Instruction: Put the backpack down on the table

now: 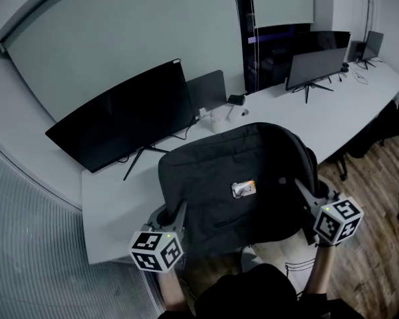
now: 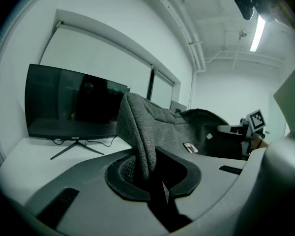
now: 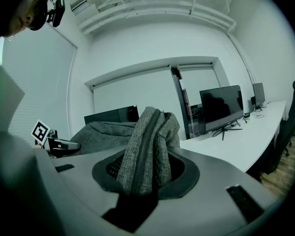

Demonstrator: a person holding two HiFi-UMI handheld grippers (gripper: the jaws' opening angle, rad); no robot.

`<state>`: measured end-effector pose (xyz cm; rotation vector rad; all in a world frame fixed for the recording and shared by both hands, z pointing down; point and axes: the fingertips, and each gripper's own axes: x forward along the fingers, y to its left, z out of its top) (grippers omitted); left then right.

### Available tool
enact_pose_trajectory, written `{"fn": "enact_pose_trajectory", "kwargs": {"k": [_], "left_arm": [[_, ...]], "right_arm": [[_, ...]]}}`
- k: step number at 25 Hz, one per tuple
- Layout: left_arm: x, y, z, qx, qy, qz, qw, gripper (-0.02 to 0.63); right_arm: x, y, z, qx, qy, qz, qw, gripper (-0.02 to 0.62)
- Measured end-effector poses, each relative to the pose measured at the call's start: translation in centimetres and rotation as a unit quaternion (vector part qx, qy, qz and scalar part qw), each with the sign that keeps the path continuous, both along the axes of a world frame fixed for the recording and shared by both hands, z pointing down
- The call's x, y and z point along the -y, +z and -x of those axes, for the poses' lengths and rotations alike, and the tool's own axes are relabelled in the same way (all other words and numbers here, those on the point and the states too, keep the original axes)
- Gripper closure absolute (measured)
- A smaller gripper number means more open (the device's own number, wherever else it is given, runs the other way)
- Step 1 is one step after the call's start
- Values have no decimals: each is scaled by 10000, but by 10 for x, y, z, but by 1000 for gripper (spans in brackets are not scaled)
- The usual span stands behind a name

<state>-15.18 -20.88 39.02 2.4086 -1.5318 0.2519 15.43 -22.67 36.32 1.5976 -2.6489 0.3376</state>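
Nearest the camera, the two marker cubes sit at 7 and 4 o'clock of the backpack [image 1: 233,178]. Each is a white block printed with black squares and has a green light on top. The left gripper [image 1: 177,212] reaches up and inward from its cube. Its fingers are closed tight on a thin fold of the bag's left edge, which the left gripper view shows as coarse woven grey cloth pinched into the dark round-edged throat of the gripper [image 2: 148,177]. The right gripper [image 1: 302,191] mirrors it. Its fingers [image 3: 142,181] clamp a thicker bunch of the same heathered fabric with a zip seam running up it, so they stand wider apart. Both grippers point nearly level, the person's forearms rising from the bottom edge of the head view.

The backpack is a dark charcoal, rounded, soft-sided slab, front face up, with a small shiny label [image 1: 244,189] at its middle. It hangs stretched between the two grippers over the near edge of the worktop [image 1: 116,205], and I cannot tell whether its underside touches.

The worktop is long, smooth and white. At 10 o'clock of the bag stands a wide, glossy black monitor [image 1: 130,115] on a thin splayed foot. A smaller monitor [image 1: 317,66] stands at 1 o'clock. Wood-plank floor [image 1: 379,191] shows at 3 o'clock.
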Motion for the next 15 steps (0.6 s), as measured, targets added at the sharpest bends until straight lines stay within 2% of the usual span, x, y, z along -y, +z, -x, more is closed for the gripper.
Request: {"fn": "enact_pose_trajectory", "kwargs": {"k": [8,15], "left_arm": [[47,2,1,-41,-276,21,9996,558],[83,19,5,-104,-625,245,9977,558]], "right_arm": [[62,1,2,-3,-245,31,9997,482],[116,14,9,-114,-534,218,9983,482]]}}
